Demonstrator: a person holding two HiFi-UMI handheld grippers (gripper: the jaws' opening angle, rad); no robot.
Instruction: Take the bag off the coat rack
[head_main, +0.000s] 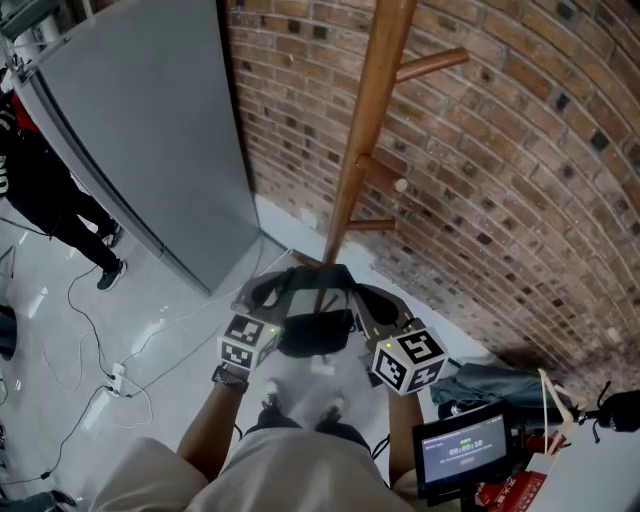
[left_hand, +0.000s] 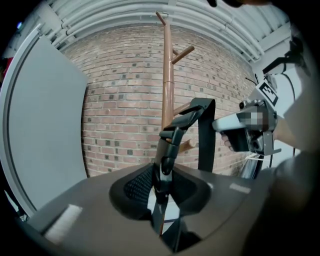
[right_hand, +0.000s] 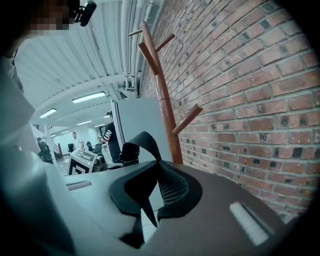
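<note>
A wooden coat rack (head_main: 365, 150) with short pegs stands against the brick wall. A small black bag (head_main: 315, 333) hangs between my two grippers by its black strap (head_main: 310, 278), low in front of the pole and below the pegs seen in the head view. My left gripper (head_main: 262, 292) is shut on the strap at its buckle (left_hand: 170, 145). My right gripper (head_main: 368, 300) is shut on the strap's other side (right_hand: 145, 145). Seen from the left gripper (left_hand: 161, 190), the strap loops up in front of the pole (left_hand: 167, 75). The right gripper (right_hand: 150, 200) looks along the rack (right_hand: 162, 95).
A tall grey panel (head_main: 150, 130) stands left of the rack. A person in black (head_main: 50, 200) is at the far left, with cables and a power strip (head_main: 115, 378) on the floor. A small screen (head_main: 462, 452), dark cloth (head_main: 500, 385) and clutter lie at the lower right.
</note>
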